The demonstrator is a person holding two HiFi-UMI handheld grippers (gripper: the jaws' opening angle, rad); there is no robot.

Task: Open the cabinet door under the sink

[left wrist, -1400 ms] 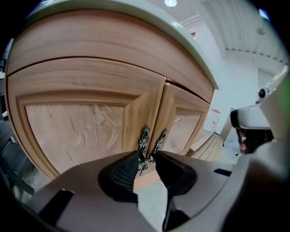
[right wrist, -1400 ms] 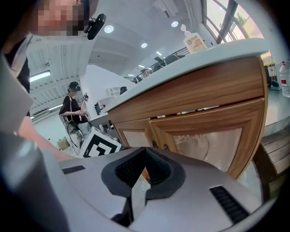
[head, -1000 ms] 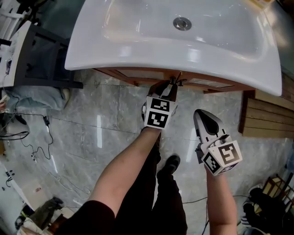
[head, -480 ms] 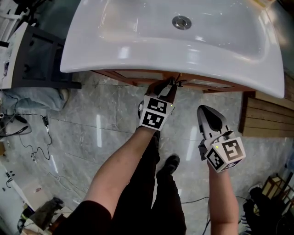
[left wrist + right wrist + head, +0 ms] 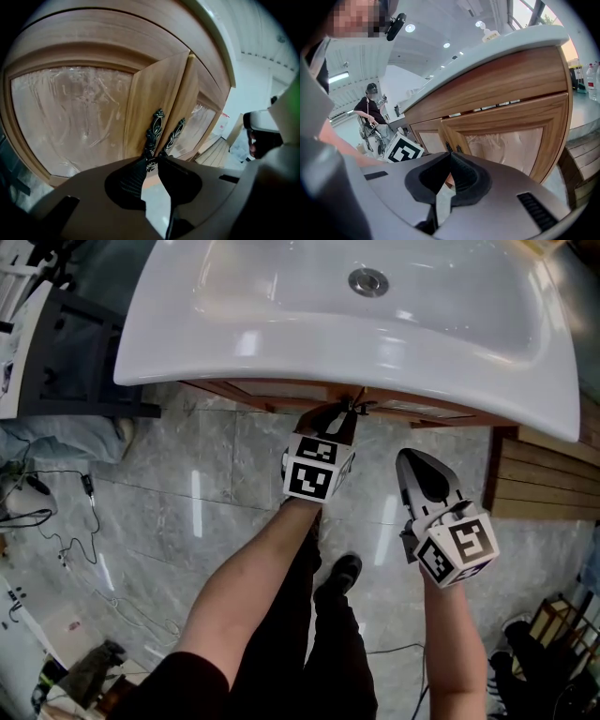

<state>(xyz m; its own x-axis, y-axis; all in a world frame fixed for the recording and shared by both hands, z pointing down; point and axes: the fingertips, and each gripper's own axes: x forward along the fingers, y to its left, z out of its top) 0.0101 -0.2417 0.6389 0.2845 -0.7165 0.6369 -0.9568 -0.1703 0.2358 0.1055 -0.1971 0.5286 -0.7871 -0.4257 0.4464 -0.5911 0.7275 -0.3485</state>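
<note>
A wooden cabinet with two frosted-panel doors stands under the white sink. Two dark ornate handles hang side by side at the seam between the doors. My left gripper reaches under the sink's rim to that seam. In the left gripper view its jaws are closing around the lower end of the left door's handle, and the tips touch it on both sides. The right door's handle hangs free beside it. My right gripper hovers lower right, away from the cabinet, shut and holding nothing.
Grey marble floor lies below, with my legs and a shoe close to the cabinet. Wooden slats sit at the right, a dark stand and cables at the left. A person sits far off.
Both grippers stay where they were, the left one at the door handles. The head view has drifted slightly.
</note>
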